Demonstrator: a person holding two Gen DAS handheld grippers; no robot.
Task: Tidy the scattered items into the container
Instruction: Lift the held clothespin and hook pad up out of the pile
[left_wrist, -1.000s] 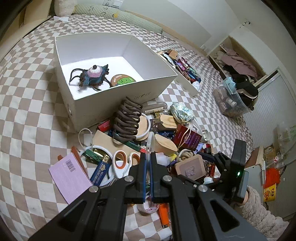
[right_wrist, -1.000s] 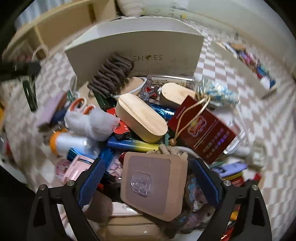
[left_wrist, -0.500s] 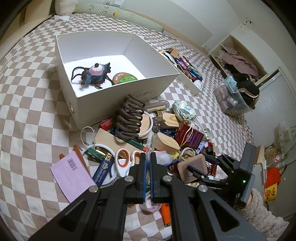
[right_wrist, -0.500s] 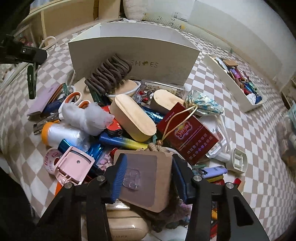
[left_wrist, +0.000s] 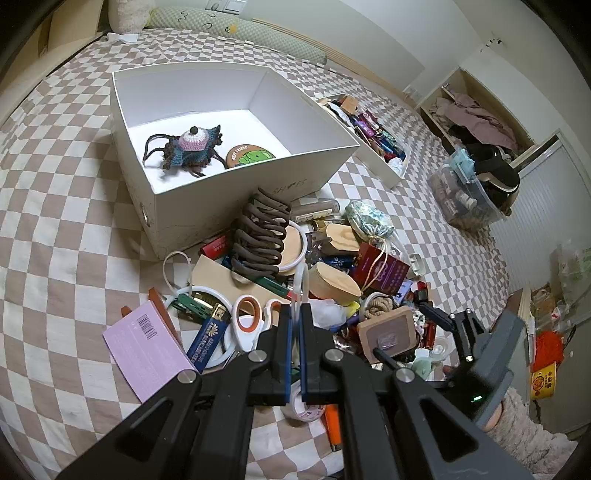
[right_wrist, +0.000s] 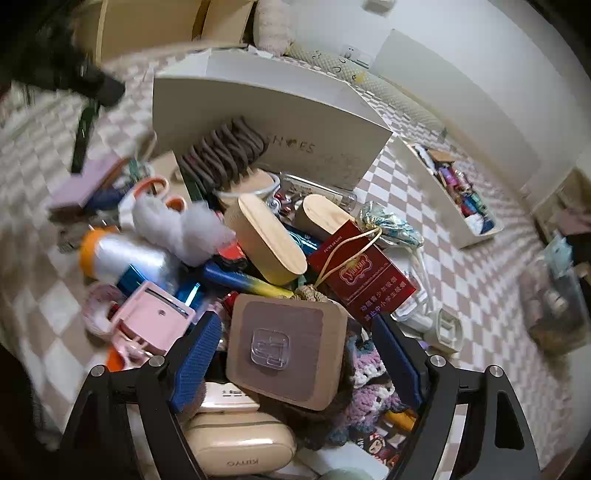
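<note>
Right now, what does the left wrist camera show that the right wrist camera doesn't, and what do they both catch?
Only the left wrist view looks into the white box: a crocheted toy and a round green badge lie inside. It also shows the left gripper shut on a thin white strip.

Only the right wrist view shows a pink case and a beige case near the right gripper, whose jaws are opening around the wooden block.

Both show the box, that block, the brown hair ties and the red packet.

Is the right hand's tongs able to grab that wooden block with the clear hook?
Probably yes. The right tongs are opening, their pads either side of the wooden block, which lies on top of the pile, uncovered.
</note>
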